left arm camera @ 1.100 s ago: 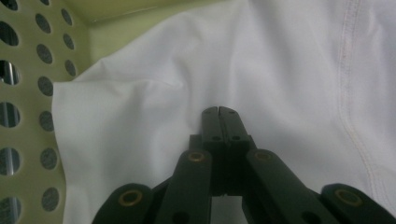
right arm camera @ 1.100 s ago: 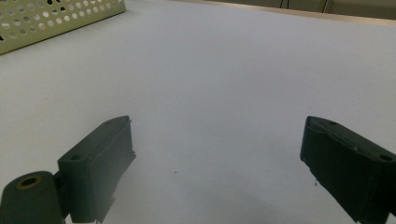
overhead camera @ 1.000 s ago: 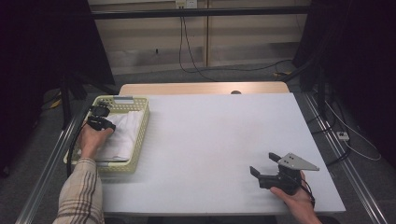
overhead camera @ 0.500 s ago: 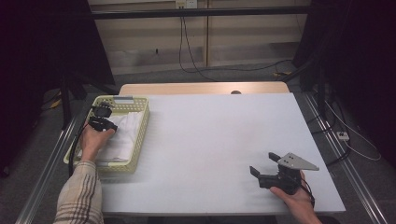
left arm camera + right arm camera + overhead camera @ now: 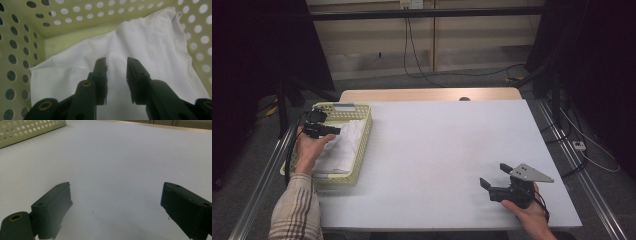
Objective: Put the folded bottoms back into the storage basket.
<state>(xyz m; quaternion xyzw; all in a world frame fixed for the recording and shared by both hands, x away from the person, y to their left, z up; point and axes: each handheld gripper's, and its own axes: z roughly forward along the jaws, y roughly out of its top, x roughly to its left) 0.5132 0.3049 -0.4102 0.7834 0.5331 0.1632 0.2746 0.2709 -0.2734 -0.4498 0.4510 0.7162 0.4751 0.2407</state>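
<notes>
High view: left gripper sits over the pale yellow-green perforated basket at the table's left edge, aimed at the white cloth folded inside it; right gripper idles near the front right of the table, well apart from the basket. Surface is a plain white tabletop with nothing else on it, a wooden strip along the far edge, dark curtains to both sides, cables trailing across the grey floor behind. Left gripper view: jaws narrowly parted, nothing between them, tips poised just over a raised fold of the cloth, basket walls close on two sides. Looks like a pick about to start, so my call: drop straight onto that ridge, pinch one fold rather than flat fabric, keep the tips off the basket wall, lift vertically so the cloth clears the rim without dragging the basket. Right gripper view: jaws spread wide and empty, hovering low over bare tabletop, basket corner visible far off. Could steady the basket if it shifts.
</notes>
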